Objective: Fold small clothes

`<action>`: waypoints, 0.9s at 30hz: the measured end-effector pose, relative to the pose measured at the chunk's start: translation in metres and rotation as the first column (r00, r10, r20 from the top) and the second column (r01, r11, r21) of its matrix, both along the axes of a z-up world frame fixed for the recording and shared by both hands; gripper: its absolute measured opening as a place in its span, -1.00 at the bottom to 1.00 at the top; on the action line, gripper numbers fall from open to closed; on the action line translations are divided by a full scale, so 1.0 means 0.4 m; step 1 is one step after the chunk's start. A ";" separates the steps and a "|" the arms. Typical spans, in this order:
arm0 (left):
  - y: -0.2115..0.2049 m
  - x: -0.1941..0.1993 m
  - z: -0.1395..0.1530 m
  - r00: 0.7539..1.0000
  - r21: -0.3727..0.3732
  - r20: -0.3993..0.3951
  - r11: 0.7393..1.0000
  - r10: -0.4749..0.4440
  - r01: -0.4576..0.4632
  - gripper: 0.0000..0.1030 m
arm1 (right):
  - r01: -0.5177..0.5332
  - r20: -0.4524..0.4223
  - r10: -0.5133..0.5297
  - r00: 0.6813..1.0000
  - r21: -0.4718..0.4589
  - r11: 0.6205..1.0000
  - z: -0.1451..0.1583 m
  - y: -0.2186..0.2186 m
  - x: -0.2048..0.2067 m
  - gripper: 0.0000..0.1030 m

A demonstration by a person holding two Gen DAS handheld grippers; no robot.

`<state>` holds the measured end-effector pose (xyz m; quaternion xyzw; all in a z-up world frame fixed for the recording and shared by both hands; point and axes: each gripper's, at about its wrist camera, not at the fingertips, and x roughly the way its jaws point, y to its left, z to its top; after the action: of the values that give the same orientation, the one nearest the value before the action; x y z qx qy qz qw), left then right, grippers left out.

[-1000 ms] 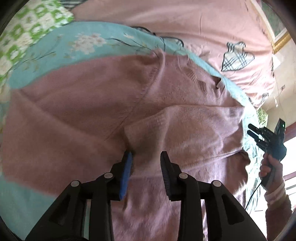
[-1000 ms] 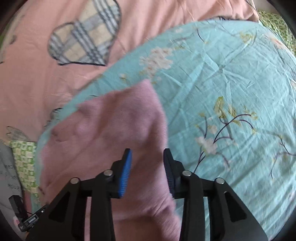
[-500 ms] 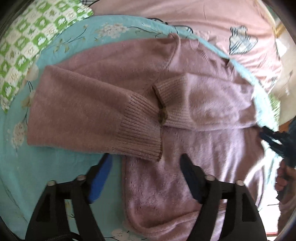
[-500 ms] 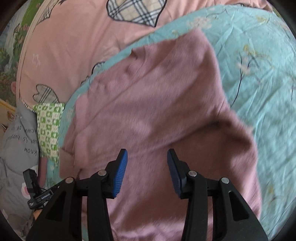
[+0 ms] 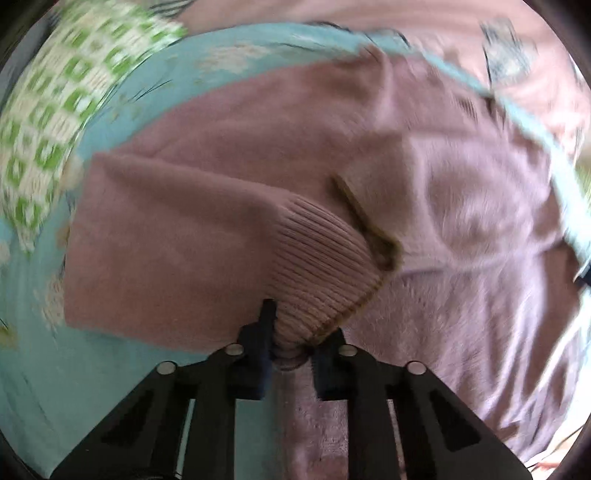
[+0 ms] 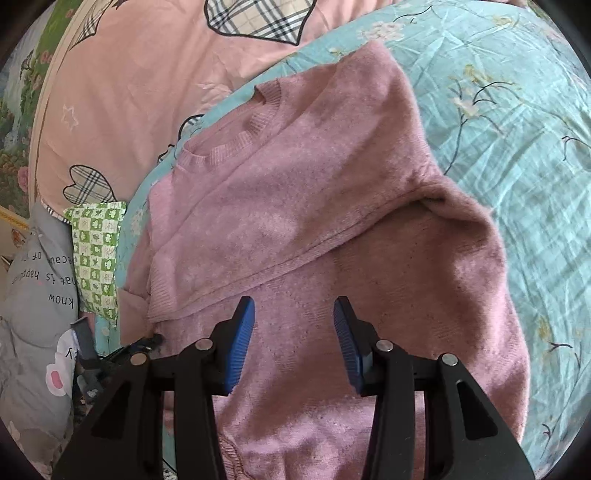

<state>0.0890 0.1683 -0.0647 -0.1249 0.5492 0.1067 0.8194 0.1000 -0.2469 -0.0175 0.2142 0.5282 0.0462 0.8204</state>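
In the left wrist view, which is blurred by motion, a pink knit sweater point(image 5: 424, 206) is seen spread over a turquoise floral bedsheet point(image 5: 74, 369); a sleeve is folded across the body of the sweater, and its ribbed cuff point(image 5: 317, 266) is pinched at the lower edge between the nearly closed fingers of the left tongs point(image 5: 291, 350), with a small bunch of knit squeezed between the pads; a second cuff with a darker rim lies just beside the first, touching it; a green and white checked cloth point(image 5: 48, 122) is seen at the upper left of the sheet, and a pink quilt point(image 5: 461, 26) lies beyond the sweater. In the right wrist view, the same sweater point(image 6: 295, 206) is seen lying flat on the bedsheet point(image 6: 524, 122), its ribbed neckline point(image 6: 229, 142) turned toward the far side and one sleeve folded across the chest; the right tongs point(image 6: 294, 343) are held wide open above the lower body of the sweater, with nothing between the blue pads point(image 6: 242, 343); whether the fingertips touch the knit cannot be told; the pink quilt point(image 6: 147, 85) with plaid heart patches lies beyond the sheet, the checked cloth point(image 6: 96, 254) is at the left, and a grey printed pillow point(image 6: 33, 302) lies beside it.
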 end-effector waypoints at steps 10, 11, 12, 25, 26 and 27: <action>0.025 -0.019 0.267 0.954 -0.207 0.287 0.978 0.087 -0.027 -0.77 | -0.008 0.003 0.008 1.000 0.012 1.000 -0.007 -0.003 0.018 -0.11; 0.008 0.003 0.289 0.949 -0.221 0.304 0.975 0.079 -0.010 -0.77 | -0.005 0.007 0.005 1.000 0.016 1.000 -0.006 -0.003 0.019 -0.11; -0.022 0.038 0.308 0.945 -0.234 0.322 0.972 0.062 0.016 -0.77 | -0.003 0.010 0.003 1.000 0.020 1.000 -0.004 -0.006 0.021 -0.11; -0.496 0.417 0.198 0.919 -0.266 0.306 0.904 -0.250 0.334 -0.78 | 0.104 0.041 -0.106 0.993 0.044 0.994 0.010 -0.163 0.008 -0.11; -0.529 0.436 0.178 0.916 -0.258 0.297 0.901 -0.269 0.348 -0.77 | 0.120 0.041 -0.121 0.992 0.045 0.992 0.009 -0.181 0.005 -0.11; -0.556 0.450 0.157 0.915 -0.253 0.285 0.899 -0.285 0.359 -0.77 | 0.133 0.040 -0.134 0.990 0.046 0.990 0.008 -0.198 0.004 -0.11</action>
<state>0.2691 -0.0540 -0.0021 -0.1665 0.4685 -0.1318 0.8576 0.1016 -0.3262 -0.0144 0.2656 0.4937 0.0071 0.8281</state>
